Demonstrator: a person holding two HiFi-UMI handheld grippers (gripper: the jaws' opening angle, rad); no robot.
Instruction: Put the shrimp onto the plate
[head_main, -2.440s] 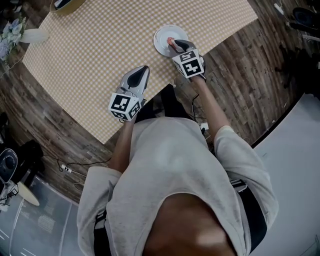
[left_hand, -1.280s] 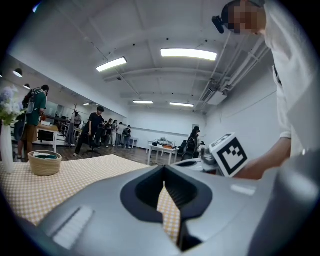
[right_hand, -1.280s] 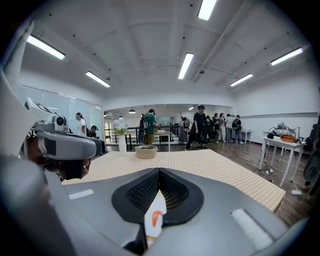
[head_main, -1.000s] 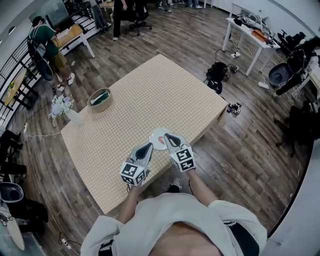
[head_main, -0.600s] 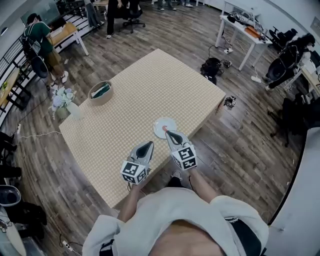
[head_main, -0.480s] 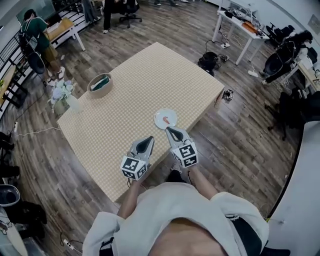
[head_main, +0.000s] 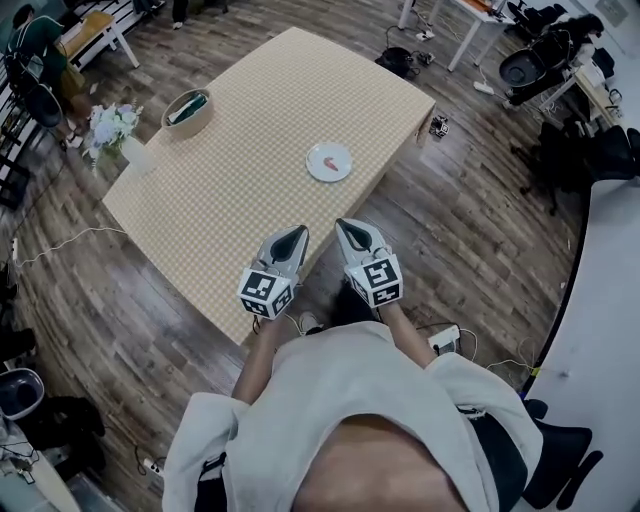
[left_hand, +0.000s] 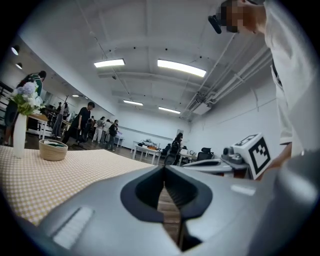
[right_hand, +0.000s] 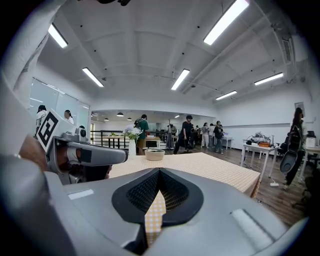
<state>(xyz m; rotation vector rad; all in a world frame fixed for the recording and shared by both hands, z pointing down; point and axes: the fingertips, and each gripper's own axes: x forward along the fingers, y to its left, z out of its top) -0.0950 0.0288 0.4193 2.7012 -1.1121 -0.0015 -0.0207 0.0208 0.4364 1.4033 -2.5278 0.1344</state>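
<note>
Now shrimp (head_main: 331, 158) on plate (head_main: 317, 169); L gripper (head_main: 296, 233) & R gripper (head_main: 346, 225) both clenched, empty.

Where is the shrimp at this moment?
In the head view the shrimp lies on the white plate, near the right edge of the table. It is ahead of the right gripper and apart from it.

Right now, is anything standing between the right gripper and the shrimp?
Nothing visible. Only bare checkered tablecloth lies between the right gripper, shut and empty near the table's edge, and the shrimp, which already lies on the plate.
</note>
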